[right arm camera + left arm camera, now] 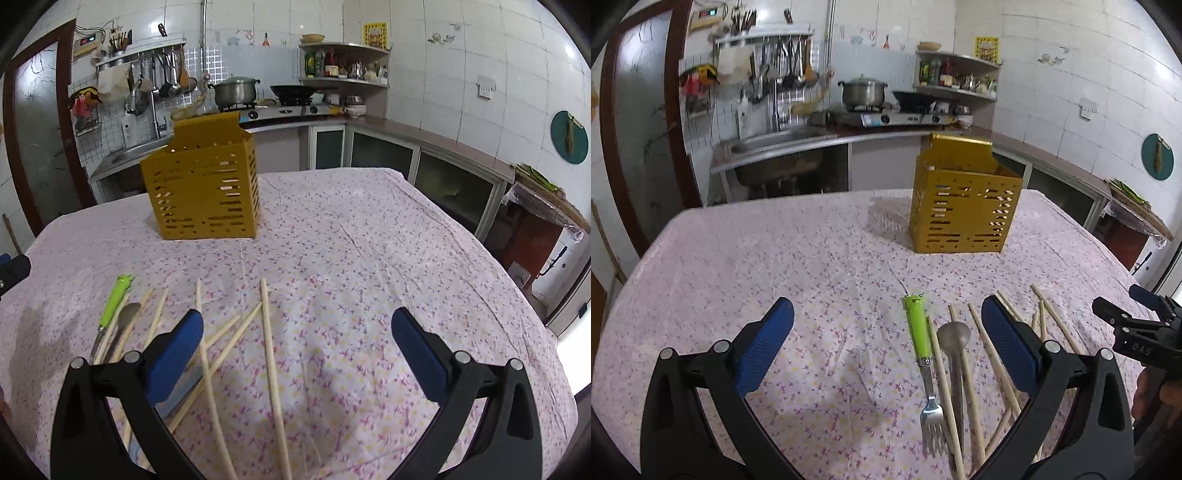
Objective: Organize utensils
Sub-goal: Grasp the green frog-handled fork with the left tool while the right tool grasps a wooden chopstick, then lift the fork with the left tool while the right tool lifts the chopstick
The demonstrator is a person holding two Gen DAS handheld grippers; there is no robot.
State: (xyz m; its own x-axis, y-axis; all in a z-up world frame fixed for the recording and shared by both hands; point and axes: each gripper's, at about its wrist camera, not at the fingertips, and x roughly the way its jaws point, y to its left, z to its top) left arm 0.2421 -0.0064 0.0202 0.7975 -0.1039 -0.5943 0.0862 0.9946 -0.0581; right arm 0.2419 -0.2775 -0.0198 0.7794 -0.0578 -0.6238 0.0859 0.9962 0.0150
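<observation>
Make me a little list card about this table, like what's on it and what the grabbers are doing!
table: pink flowery cloth
holder: yellow box with slots, upright, far side
fork: green handle, lying flat
spoon: grey, beside the fork
chopsticks: wooden, scattered flat, some crossing
left gripper: open, above the fork and spoon
right gripper: open, above the chopsticks
held: nothing

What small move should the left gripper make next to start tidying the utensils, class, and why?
Probably lower the left gripper onto the fork's green handle and close. Both grippers are open and empty; the fork lies between the left gripper's fingers, beside the spoon and chopsticks, and the yellow holder stands upright beyond.
</observation>
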